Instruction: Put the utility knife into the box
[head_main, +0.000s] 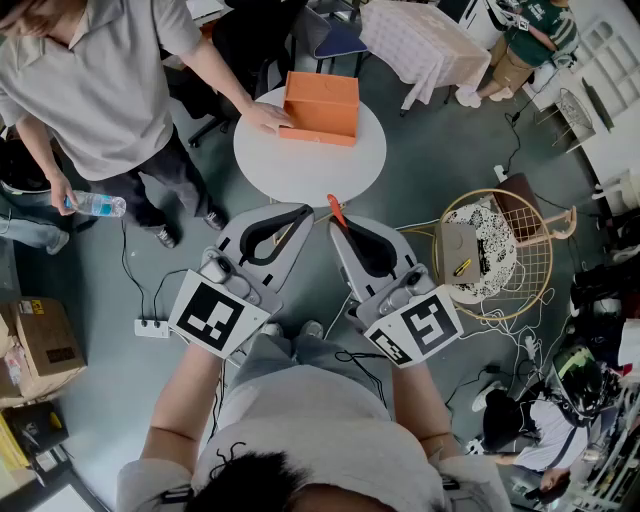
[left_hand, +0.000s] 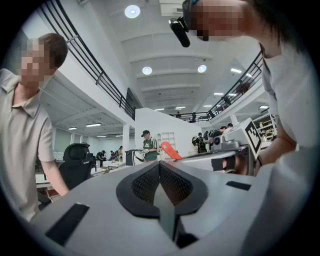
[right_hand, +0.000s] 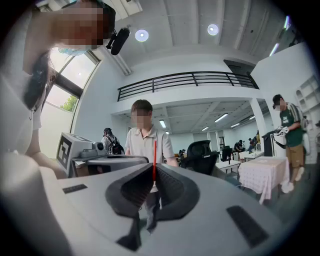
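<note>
My right fingers (right_hand: 174, 184) are clamped on the utility knife (right_hand: 154, 159), which pokes up edge-on past their tips. My left fingers (left_hand: 145, 184) are pressed together with nothing between them. Farther ahead, the orange box (head_main: 322, 105) sits on the round white desk (head_main: 300, 165), a bystander's hand (head_main: 265, 117) touching it.

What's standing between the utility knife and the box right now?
Nothing visible. The right hand-held gripper grips the utility knife; only bare white table lies before the orange box. A bystander's hand rests at the box's left corner, off that path.
</note>
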